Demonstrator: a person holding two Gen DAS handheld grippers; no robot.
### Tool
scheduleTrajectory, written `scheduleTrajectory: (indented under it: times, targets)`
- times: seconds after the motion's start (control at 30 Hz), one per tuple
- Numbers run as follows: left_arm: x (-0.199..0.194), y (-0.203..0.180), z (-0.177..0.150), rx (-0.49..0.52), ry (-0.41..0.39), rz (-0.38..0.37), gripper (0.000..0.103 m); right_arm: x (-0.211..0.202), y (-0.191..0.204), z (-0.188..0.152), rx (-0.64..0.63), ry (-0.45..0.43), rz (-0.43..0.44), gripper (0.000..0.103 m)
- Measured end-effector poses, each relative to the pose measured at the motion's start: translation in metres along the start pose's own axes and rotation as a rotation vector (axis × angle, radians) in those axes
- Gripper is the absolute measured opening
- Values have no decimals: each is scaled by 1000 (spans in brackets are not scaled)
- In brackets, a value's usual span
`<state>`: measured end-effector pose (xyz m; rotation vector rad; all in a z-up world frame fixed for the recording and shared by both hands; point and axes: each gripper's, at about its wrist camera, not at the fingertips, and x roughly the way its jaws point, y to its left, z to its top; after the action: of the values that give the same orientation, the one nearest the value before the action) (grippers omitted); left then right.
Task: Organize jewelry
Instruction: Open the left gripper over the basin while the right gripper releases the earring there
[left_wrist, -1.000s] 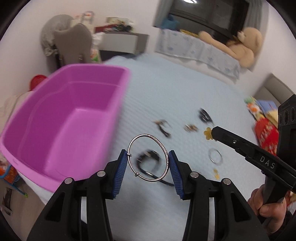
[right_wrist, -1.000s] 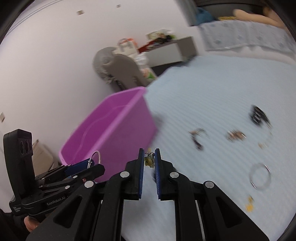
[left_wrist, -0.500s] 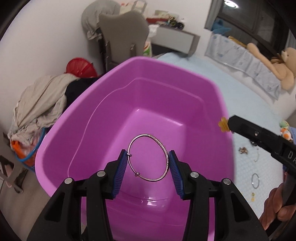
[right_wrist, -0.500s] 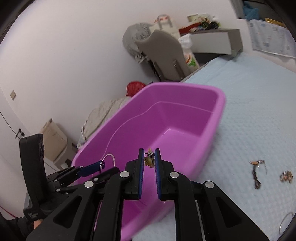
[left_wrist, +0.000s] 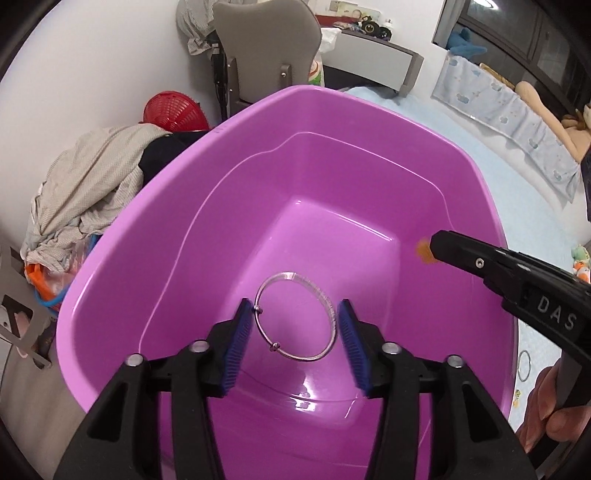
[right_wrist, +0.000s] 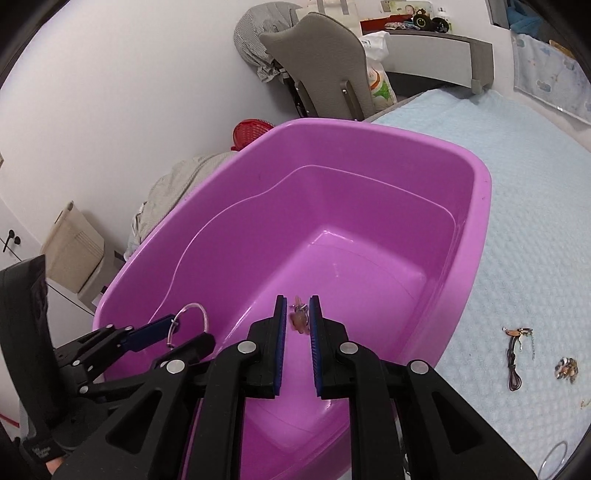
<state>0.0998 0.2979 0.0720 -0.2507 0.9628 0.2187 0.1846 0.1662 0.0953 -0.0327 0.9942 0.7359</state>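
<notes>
Now bangle (left_wrist: 295, 315) face-on over tub (left_wrist: 369, 110)

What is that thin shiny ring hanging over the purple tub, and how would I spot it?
Find the big purple tub on the pale blue bed. Above its floor, between the left gripper's opening blue pads, is a silver bangle with two tiny beads, much larger than the small orange charm.

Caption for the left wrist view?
Left gripper opening, silver bangle between its fingers above the purple tub.
</notes>
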Motion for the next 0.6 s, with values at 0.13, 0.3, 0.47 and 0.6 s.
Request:
scheduleTrajectory:
  times: [0.13, 0.3, 0.47, 0.6]
  targets:
    - [-11, 2, -1, -9, -37, 33, 83, -6, 2, 1, -21, -21, -40, 35]
    - [-14, 10, -2, -29, -34, 58, 83, -11, -1, 2, -26, -30, -55, 38]
    - [-16, 13, -4, -41, -36, 61, 83, -14, -2, 2, -21, -30, -55, 40]
    - [-19, 12, -5, -44, -39, 68, 83, -17, 2, 1, -28, -31, -57, 41]
